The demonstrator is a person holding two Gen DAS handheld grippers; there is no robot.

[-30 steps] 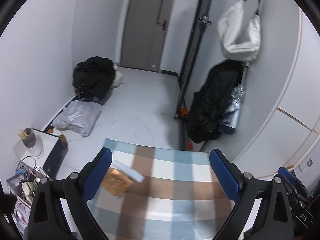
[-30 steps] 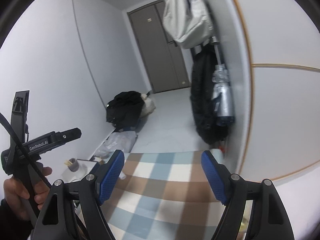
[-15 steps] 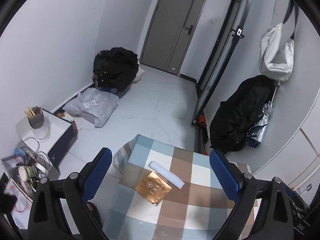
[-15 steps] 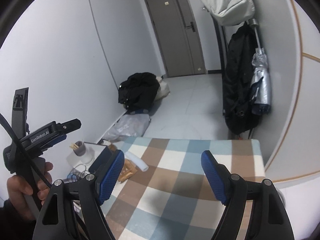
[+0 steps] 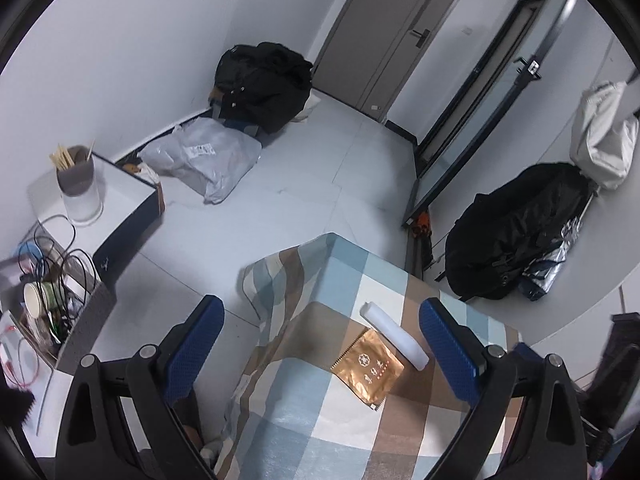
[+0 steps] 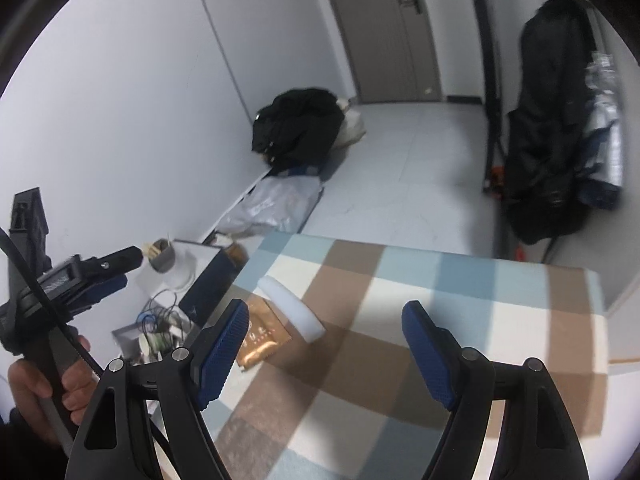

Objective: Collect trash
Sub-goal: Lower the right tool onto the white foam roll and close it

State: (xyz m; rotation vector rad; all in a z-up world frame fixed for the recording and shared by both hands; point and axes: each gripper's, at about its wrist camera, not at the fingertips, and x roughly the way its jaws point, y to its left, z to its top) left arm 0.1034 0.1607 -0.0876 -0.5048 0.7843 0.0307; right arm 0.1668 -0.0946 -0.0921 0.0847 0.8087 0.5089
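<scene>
1. Your trash is a gold foil wrapper (image 5: 367, 365) lying flat on the checked cloth of the table (image 5: 304, 412), near its far left corner, with a white foam roll (image 5: 394, 335) lying just beside it, along its far edge and possibly touching it.
2. Your left hand-held gripper (image 5: 320, 344) is released, its blue pads wide apart and above the cloth; in its view the wrapper and roll sit between the pads, nearer the right one, and nothing is gripped.
3. Your right hand-held gripper (image 6: 326, 346) is also released and empty over the table; wrapper (image 6: 258, 336) and roll (image 6: 292, 308) lie just past its left pad.
4. Left of the table stand a box with a cup of sticks (image 5: 76, 184) and a bin of cables (image 5: 52, 300).
5. Against the far wall lie a black bag (image 5: 264, 84) and a grey parcel bag (image 5: 204, 160).
</scene>
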